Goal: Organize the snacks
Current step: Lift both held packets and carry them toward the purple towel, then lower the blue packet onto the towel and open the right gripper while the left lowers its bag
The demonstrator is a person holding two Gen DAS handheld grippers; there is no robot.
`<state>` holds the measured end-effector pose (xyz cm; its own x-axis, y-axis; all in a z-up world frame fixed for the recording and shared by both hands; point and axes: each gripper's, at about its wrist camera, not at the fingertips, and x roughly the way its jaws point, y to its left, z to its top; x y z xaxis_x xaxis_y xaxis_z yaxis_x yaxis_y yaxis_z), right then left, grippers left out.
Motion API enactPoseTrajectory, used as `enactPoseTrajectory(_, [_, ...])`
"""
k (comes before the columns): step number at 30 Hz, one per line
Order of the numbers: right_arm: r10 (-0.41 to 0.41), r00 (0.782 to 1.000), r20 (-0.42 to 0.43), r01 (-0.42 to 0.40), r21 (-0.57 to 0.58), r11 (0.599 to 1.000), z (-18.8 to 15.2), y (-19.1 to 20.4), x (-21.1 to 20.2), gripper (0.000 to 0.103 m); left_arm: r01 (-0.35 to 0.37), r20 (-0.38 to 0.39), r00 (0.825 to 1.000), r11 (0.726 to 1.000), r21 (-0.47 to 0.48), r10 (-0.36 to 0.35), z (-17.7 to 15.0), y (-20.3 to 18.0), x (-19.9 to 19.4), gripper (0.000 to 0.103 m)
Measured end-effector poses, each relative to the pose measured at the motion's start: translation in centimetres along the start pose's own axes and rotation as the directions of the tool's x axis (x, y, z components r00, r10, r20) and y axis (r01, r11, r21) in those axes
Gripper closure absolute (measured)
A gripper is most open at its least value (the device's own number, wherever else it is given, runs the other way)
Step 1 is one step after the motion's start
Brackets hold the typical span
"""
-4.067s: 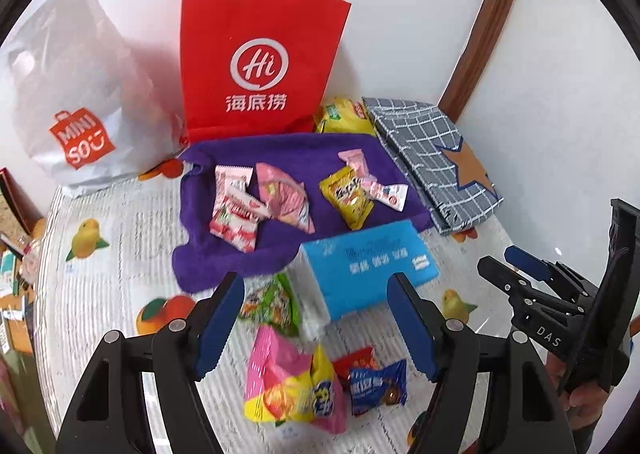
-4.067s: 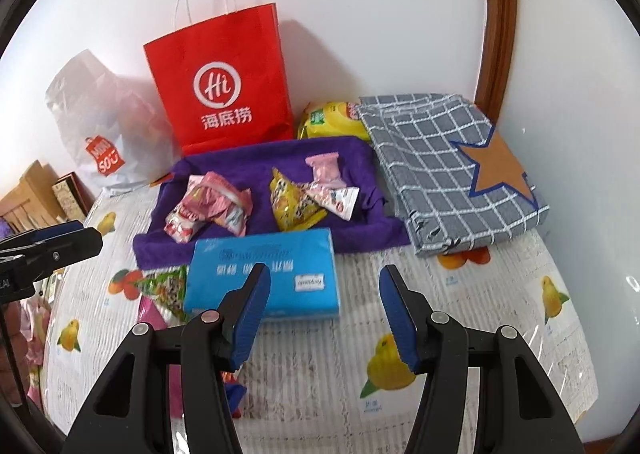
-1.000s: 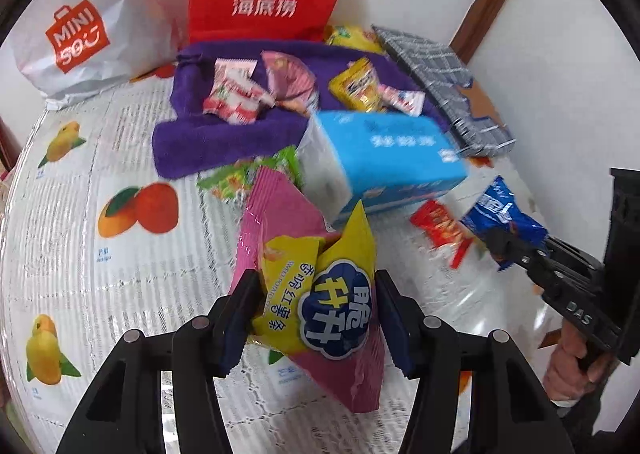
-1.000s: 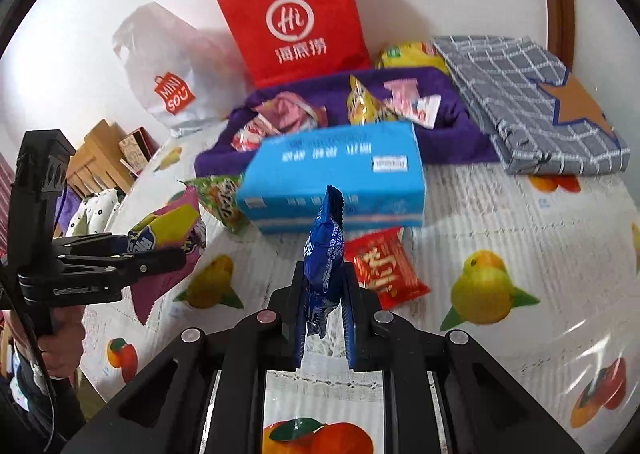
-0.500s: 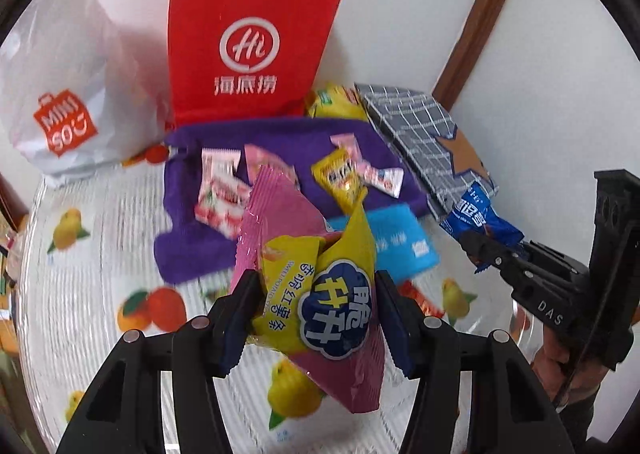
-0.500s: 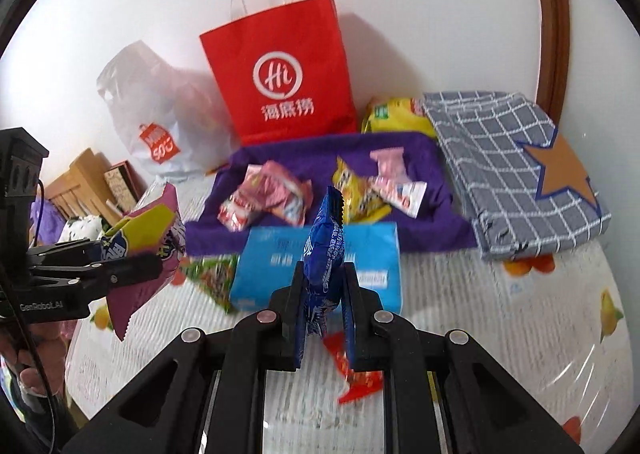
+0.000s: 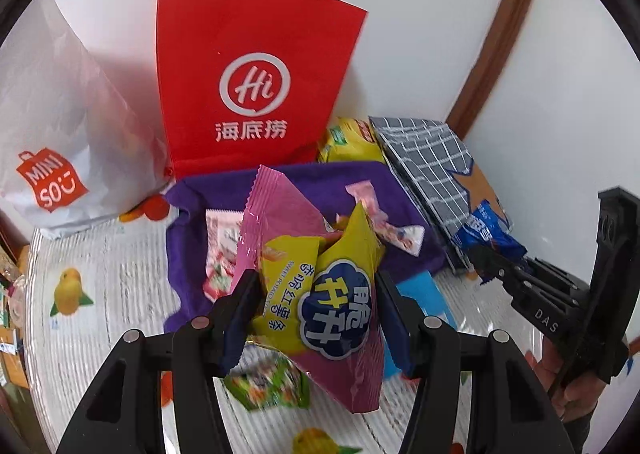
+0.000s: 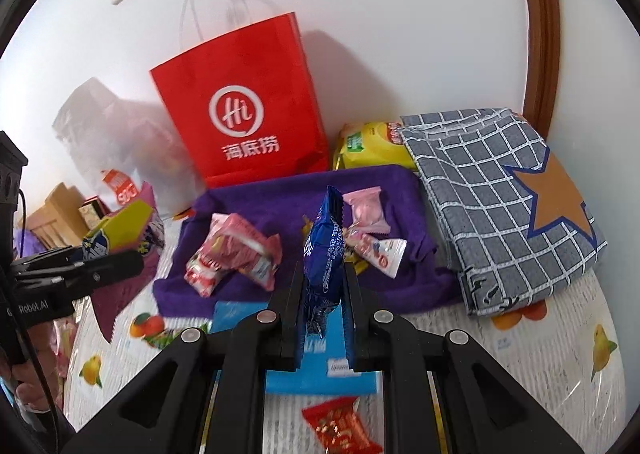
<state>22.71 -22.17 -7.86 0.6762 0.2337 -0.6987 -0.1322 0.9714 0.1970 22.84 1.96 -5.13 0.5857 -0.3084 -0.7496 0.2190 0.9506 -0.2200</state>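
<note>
My left gripper (image 7: 316, 302) is shut on a pink and yellow snack bag (image 7: 320, 286) and holds it above the table, in front of the purple towel (image 7: 304, 182). My right gripper (image 8: 322, 286) is shut on a blue snack packet (image 8: 324, 242), held upright above the blue tissue pack (image 8: 320, 370). Several small snacks lie on the purple towel (image 8: 288, 198). The right gripper with the blue packet also shows in the left wrist view (image 7: 486, 238). The left gripper with its bag shows at the left of the right wrist view (image 8: 116, 242).
A red paper bag (image 8: 248, 110) and a white Miniso bag (image 7: 60, 126) stand against the wall. A folded grey checked cloth (image 8: 504, 190) lies right of the towel, a yellow pack (image 8: 372, 142) behind it. A red candy (image 8: 340, 430) and a green packet (image 7: 268, 382) lie on the tablecloth.
Both grippers have moved forward toward the purple towel, each still holding its snack. The towel and red bag look nearer.
</note>
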Motion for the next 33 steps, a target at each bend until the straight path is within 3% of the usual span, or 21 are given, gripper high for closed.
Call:
enactPoseTrajectory(9, [-0.034,0.999,-0.015,0.034,0.041,0.999,2.2,-0.6,3.5,0.088,-0.053,-0.011,0.999,0.998,-0.029,0.053,2.7,3.1,3.2,0.048])
enactPoseTrajectory(20, [-0.062,0.997,-0.049,0.064,0.039,0.997,3.4,-0.8,8.1,0.088,-0.150,-0.036,0.988,0.987,-0.059,0.148,3.1,6.5,6.7,0.048])
enactPoseTrajectory(33, [-0.052,0.991,-0.123,0.055,0.014,0.998,3.0,0.1,12.5,0.088,-0.124,-0.084,0.990,0.989,-0.083,0.117,2.8,7.3,8.4,0.048])
